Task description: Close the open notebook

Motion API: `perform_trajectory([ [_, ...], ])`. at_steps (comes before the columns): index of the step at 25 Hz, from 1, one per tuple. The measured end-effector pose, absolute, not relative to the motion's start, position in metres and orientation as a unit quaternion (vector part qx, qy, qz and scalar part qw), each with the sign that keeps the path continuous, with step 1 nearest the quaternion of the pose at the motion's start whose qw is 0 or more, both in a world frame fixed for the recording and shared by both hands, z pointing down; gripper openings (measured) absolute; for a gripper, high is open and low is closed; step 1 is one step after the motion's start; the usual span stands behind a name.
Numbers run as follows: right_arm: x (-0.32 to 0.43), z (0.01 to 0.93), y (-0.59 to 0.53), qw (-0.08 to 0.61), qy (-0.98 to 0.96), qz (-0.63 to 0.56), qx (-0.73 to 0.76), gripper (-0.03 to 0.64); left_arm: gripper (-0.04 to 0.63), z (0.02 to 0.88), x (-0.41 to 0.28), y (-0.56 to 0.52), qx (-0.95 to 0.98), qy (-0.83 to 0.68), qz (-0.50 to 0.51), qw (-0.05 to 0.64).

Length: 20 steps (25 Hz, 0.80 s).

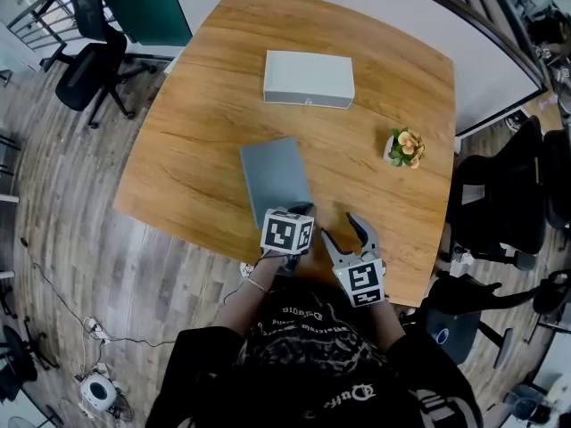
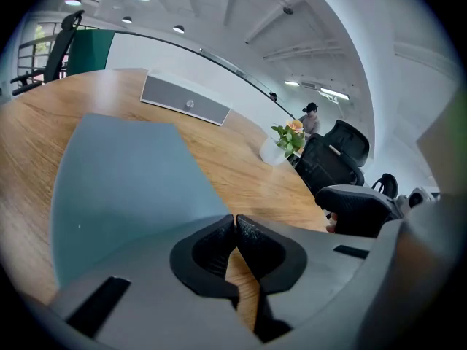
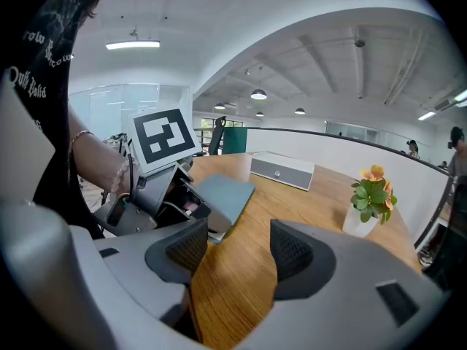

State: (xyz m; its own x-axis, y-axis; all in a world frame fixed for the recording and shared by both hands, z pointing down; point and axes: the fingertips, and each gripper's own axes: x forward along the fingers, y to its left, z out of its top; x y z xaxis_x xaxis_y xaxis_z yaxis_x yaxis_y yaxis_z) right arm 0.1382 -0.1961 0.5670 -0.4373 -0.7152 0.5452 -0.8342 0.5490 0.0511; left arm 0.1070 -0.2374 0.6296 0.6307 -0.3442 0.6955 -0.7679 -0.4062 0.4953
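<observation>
On the worktop (image 1: 196,141): grey-blue notebook (image 1: 275,175) lies flat and closed, towards the near edge.
Left claw (image 2: 235,224): pads pressed together, nothing between them, at the notebook's near end.
Right claw (image 3: 241,248): wide, empty, over bare wood beside the left one.
Right side: small potted flower (image 1: 406,148).

notebook (image 1: 275,175) near edge hidden behind left tool (image 1: 301,209), distant person (image 2: 311,115) too small

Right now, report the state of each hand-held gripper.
Left hand-held gripper: closed, holding nothing.
Right hand-held gripper: open, empty.
</observation>
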Motion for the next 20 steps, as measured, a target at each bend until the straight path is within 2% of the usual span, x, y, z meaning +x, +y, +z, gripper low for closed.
perform_trajectory([
  [6,0.136,0.566,-0.200,0.259,-0.844,0.114,0.455,0.259,0.029,0.634,0.108,-0.238,0.787,-0.343,0.263,0.441],
  [10,0.135,0.567,-0.197,0.257,-0.847,0.115,0.450,0.259,0.034,0.632,0.111,-0.236,0.799,-0.336,0.250,0.431],
  [12,0.134,0.566,-0.197,0.254,-0.848,0.115,0.450,0.259,0.063,0.627,0.115,-0.233,0.809,-0.319,0.238,0.432],
  [14,0.133,0.563,-0.197,0.248,-0.849,0.117,0.452,0.258,0.161,0.621,0.118,-0.230,0.814,-0.303,0.222,0.443],
  [20,0.126,0.548,-0.201,0.224,-0.856,0.104,0.454,0.270,0.206,0.602,0.103,-0.227,0.824,-0.309,0.195,0.432],
])
